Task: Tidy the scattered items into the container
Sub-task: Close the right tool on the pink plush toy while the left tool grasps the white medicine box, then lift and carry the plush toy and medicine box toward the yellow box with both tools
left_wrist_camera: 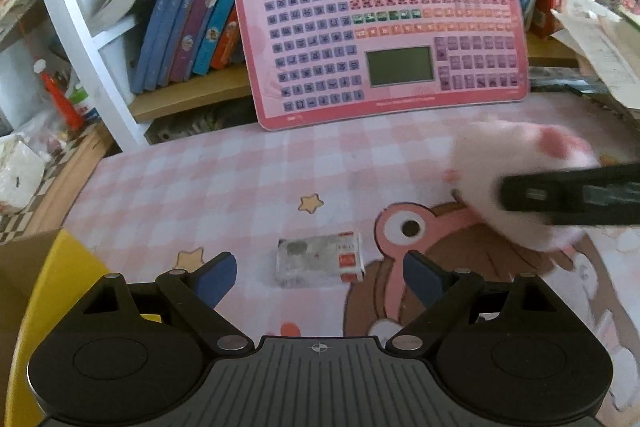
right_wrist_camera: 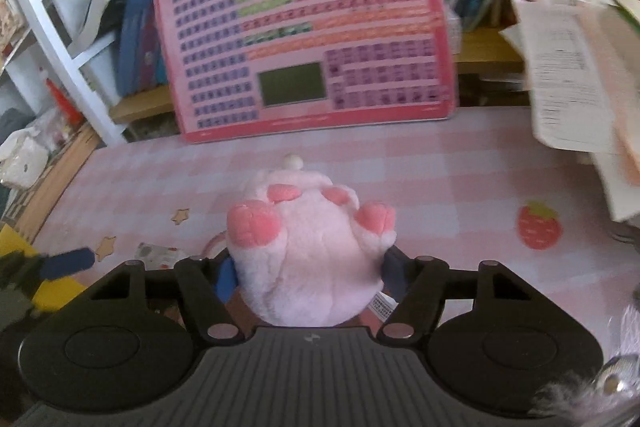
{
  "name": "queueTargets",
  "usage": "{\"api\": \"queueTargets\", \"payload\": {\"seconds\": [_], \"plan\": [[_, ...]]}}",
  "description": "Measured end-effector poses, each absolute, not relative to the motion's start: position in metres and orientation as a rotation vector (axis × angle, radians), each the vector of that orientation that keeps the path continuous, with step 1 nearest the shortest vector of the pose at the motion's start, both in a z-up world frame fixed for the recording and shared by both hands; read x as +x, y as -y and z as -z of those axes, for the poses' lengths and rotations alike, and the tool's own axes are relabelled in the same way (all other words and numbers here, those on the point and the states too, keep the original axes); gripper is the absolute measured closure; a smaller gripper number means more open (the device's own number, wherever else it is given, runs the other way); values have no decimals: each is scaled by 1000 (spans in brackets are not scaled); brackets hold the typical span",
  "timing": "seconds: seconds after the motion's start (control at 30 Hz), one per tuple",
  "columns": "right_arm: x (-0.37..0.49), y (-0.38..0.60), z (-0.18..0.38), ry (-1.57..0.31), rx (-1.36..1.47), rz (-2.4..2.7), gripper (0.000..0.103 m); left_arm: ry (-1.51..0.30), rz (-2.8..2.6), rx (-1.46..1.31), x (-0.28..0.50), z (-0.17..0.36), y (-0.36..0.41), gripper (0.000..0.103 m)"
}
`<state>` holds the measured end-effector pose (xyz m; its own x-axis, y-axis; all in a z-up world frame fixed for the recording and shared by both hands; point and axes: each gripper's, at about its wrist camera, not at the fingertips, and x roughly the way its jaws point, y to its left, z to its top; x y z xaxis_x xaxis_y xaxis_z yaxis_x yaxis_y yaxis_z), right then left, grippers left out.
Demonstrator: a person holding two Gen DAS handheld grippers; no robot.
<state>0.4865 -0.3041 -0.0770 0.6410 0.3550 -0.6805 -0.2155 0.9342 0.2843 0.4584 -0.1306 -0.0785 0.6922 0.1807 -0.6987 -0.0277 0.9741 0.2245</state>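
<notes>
Only the right view shows the right tool (right_wrist_camera: 310, 273) pinching the pink plush (right_wrist_camera: 308, 259); left tool (left_wrist_camera: 320, 273) spread.

This looks like a child's study corner in a home. A desk is covered by a pink-and-white checked cartoon mat (left_wrist_camera: 248, 171) printed with yellow stars and a red strawberry (right_wrist_camera: 539, 227). At the back edge of the desk a large pink plastic learning board with rows of small coloured keys and a grey screen (left_wrist_camera: 376, 23) leans against a wooden shelf (left_wrist_camera: 188, 95) packed with blue, purple and orange children's books (left_wrist_camera: 188, 15). A white-painted shelving frame (left_wrist_camera: 76, 31) rises at the left, and loose printed papers (right_wrist_camera: 568, 83) are heaped at the right edge. A fluffy pink plush toy with darker pink paws (right_wrist_camera: 308, 251) lies on the mat.
</notes>
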Motion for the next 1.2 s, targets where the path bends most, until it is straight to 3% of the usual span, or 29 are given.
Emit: {"api": "queueTargets", "payload": {"seconds": [0.17, 0.37, 0.63, 1.2], "plan": [[467, 319, 76, -800, 176, -302, 36, -833, -141, 173, 477, 91, 120, 22], [440, 327, 75, -797, 163, -305, 36, -850, -93, 57, 484, 94, 110, 49], [417, 329, 71, -803, 134, -314, 36, -878, -77, 96, 474, 87, 118, 51], [352, 331, 48, -793, 66, -345, 36, -801, 110, -31, 356, 27, 135, 51]]}}
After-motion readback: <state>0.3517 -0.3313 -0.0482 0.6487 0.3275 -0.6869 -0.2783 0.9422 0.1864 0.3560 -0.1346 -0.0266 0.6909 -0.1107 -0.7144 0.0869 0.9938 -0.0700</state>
